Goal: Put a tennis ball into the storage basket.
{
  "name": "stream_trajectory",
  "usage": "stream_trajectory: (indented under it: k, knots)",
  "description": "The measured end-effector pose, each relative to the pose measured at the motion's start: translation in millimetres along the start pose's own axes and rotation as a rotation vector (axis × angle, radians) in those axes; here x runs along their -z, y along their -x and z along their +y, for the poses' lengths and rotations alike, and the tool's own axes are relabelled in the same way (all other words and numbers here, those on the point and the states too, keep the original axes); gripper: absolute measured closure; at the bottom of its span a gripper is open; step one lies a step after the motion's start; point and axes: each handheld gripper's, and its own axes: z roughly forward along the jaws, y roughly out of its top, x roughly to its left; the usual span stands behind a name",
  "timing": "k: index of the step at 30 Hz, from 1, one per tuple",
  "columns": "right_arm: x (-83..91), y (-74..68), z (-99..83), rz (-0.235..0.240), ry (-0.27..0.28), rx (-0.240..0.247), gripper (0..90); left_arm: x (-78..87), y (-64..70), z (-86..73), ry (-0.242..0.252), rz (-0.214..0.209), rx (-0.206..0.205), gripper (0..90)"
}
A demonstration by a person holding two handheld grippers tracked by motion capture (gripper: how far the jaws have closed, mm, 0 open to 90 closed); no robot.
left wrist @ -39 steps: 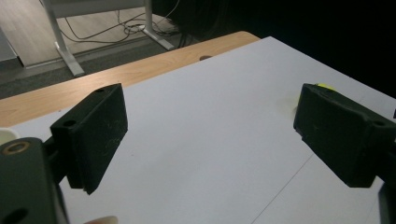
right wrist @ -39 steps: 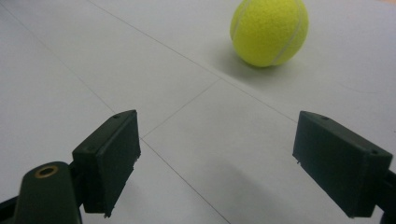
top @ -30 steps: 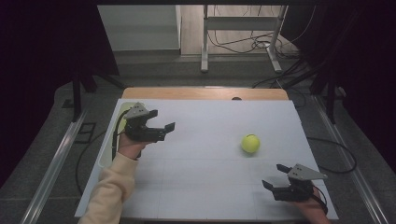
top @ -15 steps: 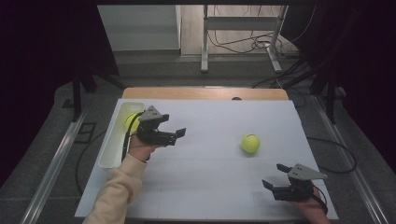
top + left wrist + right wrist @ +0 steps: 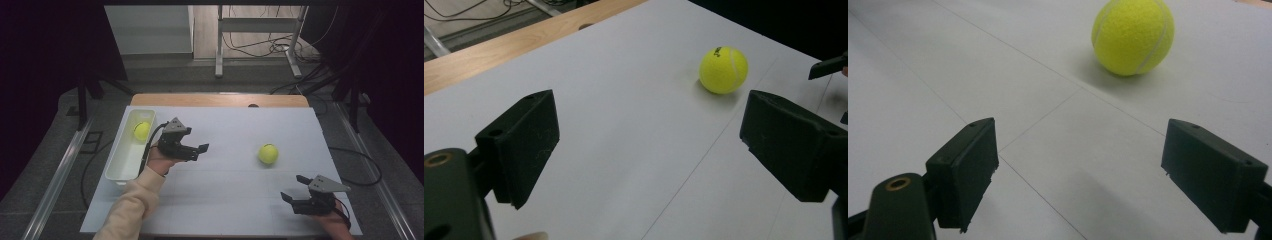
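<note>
A yellow felt tennis ball (image 5: 268,154) lay on the white sheet-covered worktop (image 5: 235,195), right of its middle and nearer the right edge, with nothing touching it. A second yellow tennis ball (image 5: 141,131) sat in the far end of a long white plastic tray (image 5: 121,167) that stood along the worktop's left edge. The left gripper (image 5: 198,151), held in a hand with a cream sleeve, hung just beside the tray's right wall and pointed across the sheet towards the loose ball; its two black jaws were spread wide with nothing between them, and the left gripper view showed the ball (image 5: 723,69) well beyond them. The right gripper (image 5: 294,194) sat low near the worktop's near right corner, its jaws likewise spread apart and empty, with the ball (image 5: 1133,36) ahead of them in the right gripper view. A strip of bare wood ran along the worktop's far edge (image 5: 215,100).
</note>
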Motion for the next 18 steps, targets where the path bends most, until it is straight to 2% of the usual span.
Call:
stream_trajectory:
  k: [11, 18]
  knots:
    - [0.3, -0.1, -0.1, -0.007, -0.002, -0.001, 15.4, -7.9, 3.9, -0.5, -0.022, -0.010, -0.010, 9.6]
    - [0.4, 0.3, 0.1, -0.004, 0.003, -0.007, 15.4, -22.0, 10.9, -0.4, -0.053, -0.030, -0.027, 9.6]
